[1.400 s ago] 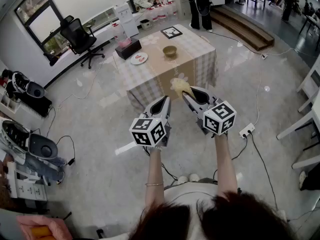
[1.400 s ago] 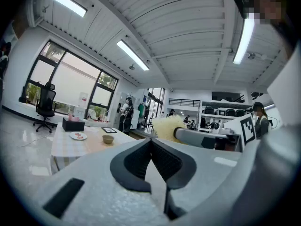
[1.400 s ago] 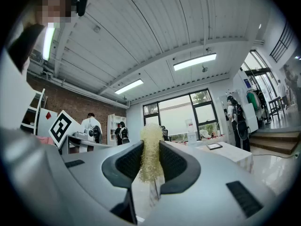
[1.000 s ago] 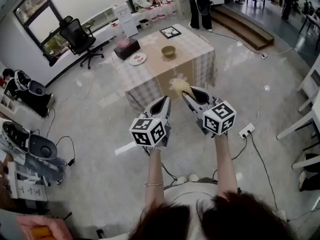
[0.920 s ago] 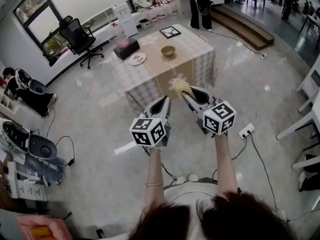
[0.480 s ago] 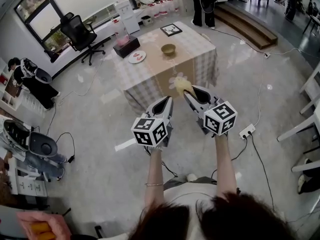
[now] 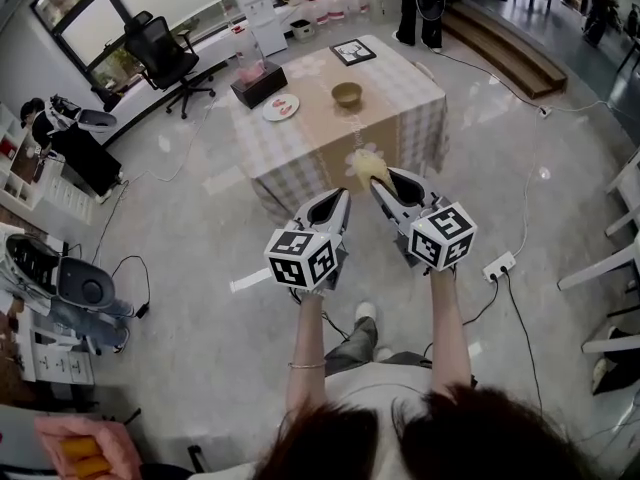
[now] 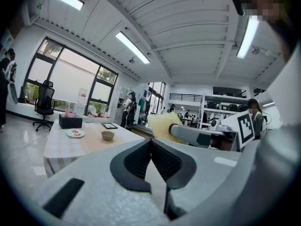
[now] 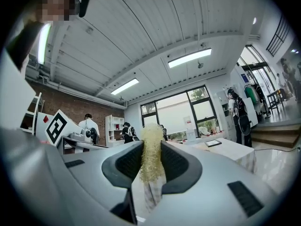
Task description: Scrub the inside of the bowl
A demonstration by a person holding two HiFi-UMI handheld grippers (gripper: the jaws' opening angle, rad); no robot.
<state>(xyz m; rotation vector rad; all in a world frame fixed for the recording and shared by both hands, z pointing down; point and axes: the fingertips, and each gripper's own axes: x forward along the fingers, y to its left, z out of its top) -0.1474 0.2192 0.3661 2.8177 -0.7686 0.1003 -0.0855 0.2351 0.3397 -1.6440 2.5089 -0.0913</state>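
Note:
A small tan bowl (image 7: 347,94) stands on the checked table (image 7: 410,118) well ahead of me, apart from both grippers; it shows small in the left gripper view too, bowl (image 8: 107,135). My right gripper (image 7: 377,176) is shut on a yellow fibrous scrubber (image 7: 366,162), which fills the gap between its jaws as the scrubber (image 9: 151,154). My left gripper (image 7: 343,194) is held beside it at the same height, jaws pressed together with nothing between them (image 8: 151,142). Both are in the air in front of the table.
On the table also stand a white plate (image 7: 281,107), a dark tissue box (image 7: 258,80) and a framed marker board (image 7: 353,52). An office chair (image 7: 165,58) is behind it at the left. Cables and a power strip (image 7: 498,265) lie on the floor. People stand at the back.
The table and bowl have come nearer in the head view as the person stepped forward; a foot now shows below. Both grippers keep their pose, the right still on the scrubber.

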